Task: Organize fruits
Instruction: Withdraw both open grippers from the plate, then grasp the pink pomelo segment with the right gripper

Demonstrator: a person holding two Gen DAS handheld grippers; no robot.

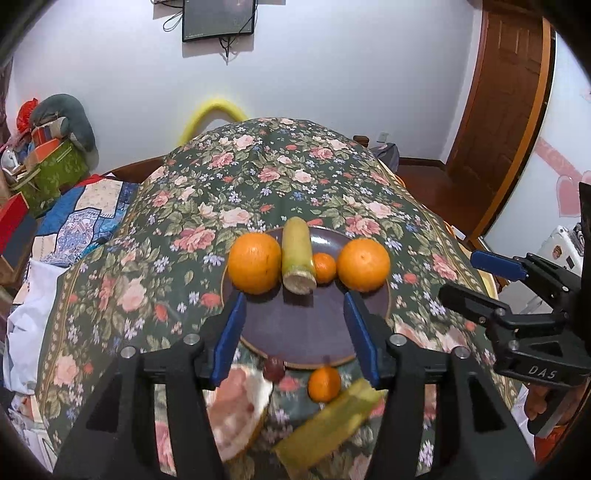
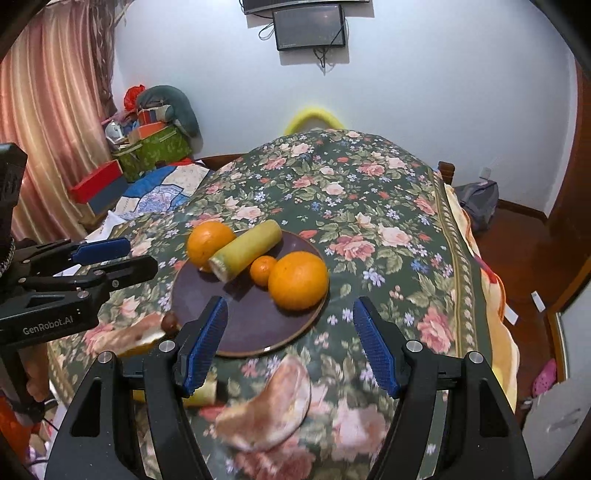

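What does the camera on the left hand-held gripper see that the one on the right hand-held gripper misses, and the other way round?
Only the left view shows a small orange lying on the cloth just off the plate's near rim, and a brown wooden door.

Only the right view shows a pink curtain.

Both show the dark plate carrying two big oranges, a small one and a green stalk piece, all on the floral cloth, plus a wall screen.
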